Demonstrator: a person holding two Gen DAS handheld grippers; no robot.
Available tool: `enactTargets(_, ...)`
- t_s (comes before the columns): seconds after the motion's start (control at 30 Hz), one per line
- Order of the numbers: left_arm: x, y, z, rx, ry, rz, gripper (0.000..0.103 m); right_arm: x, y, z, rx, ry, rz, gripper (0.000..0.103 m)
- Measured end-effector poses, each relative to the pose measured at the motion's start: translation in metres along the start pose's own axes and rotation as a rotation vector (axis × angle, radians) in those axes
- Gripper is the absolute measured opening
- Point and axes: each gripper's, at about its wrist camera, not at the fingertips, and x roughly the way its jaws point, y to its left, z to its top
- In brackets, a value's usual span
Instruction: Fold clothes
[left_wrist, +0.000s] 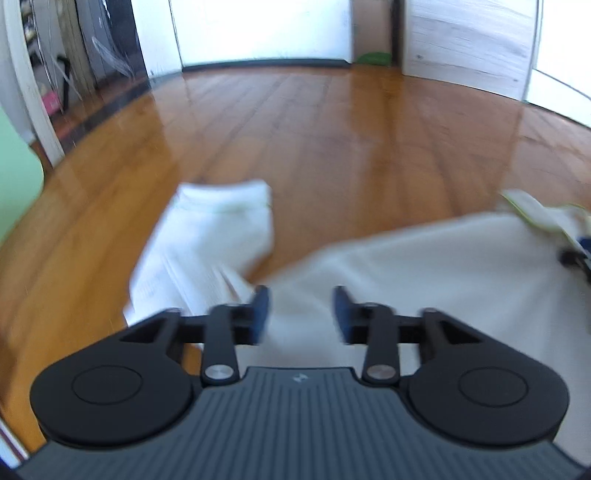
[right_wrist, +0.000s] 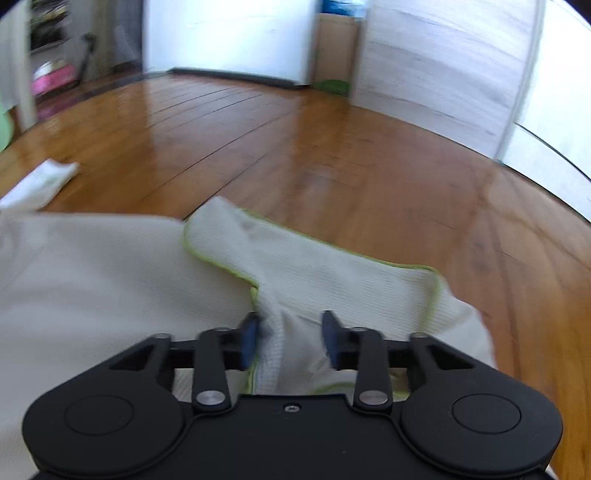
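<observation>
Cream fabric: my garment (right_wrist: 110, 273) is a pale, off-white knit with a fine ribbed weave, spread flat on the wooden floor (right_wrist: 332, 155).
Trim: I see a thin lime-green edge along the sleeve (right_wrist: 332, 280), toward 1 o'clock.
Other sleeve: the white sleeve (left_wrist: 207, 240) lies toward 11 o'clock, blurred.
Left gripper (left_wrist: 301, 314): my fingers are spread over the cloth, holding nothing.
Right gripper (right_wrist: 290, 339): my fingers are spread, fabric bunched between them, not pinched.
</observation>
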Motion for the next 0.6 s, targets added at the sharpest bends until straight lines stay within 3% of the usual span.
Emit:
enactTargets(0.17,-0.023,-0.043,-0.035,-0.011,0.077,-0.179,0.051,-0.05,-0.039,-0.009,0.089,-0.035,-0.023,0.061)
enactTargets(0.23,-0.027,-0.064,-0.041,-0.008,0.089,-0.195,0.053,-0.07,-0.055,-0.013,0.124,-0.05,-0.032,0.063)
enactTargets(0.4,-0.038,-0.113,-0.055,-0.025,0.155,-0.339,0.06,-0.114,-0.129,-0.056,0.243,0.049,-0.072,0.063)
enactTargets(0.6,-0.05,-0.171,-0.068,0.115,0.17,-0.394,0.065,-0.17,-0.208,-0.114,0.34,0.201,-0.225,0.063)
